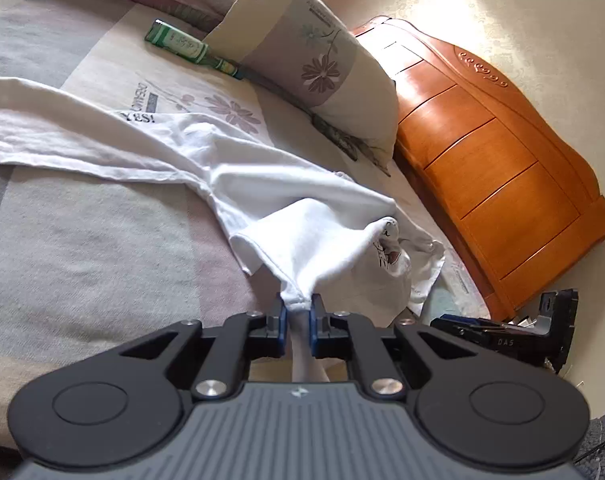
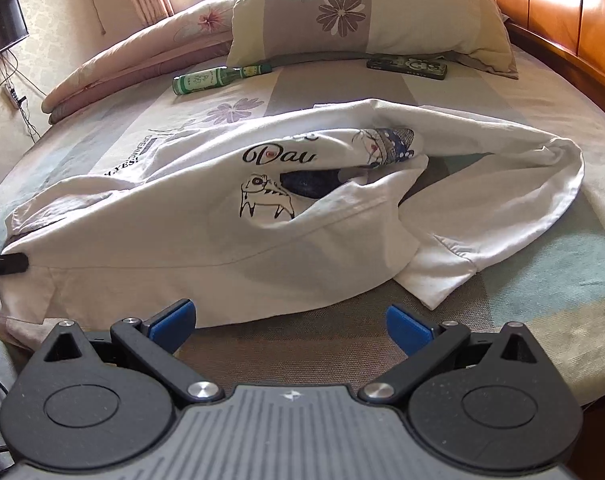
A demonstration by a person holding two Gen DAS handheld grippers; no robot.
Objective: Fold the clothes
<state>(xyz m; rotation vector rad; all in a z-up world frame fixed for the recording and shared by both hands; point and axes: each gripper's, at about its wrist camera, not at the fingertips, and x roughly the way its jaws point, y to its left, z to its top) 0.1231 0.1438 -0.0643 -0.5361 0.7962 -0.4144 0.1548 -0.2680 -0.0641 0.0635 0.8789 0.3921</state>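
One white shirt lies crumpled across the bed, with one green bottle and one dark flat case near the single flowered pillow by the wooden headboard. Shirt print reads "Dav" beside a drawn animal; the bedsheet shows "YES!" and the pillow "DREAMCITY". The left gripper pinches a hem of the shirt tight between its blue pads, lifting it. The right gripper hovers spread wide and empty, just short of the shirt's near edge

Black tongs, blue pads (silver screws), ribbed grey housing
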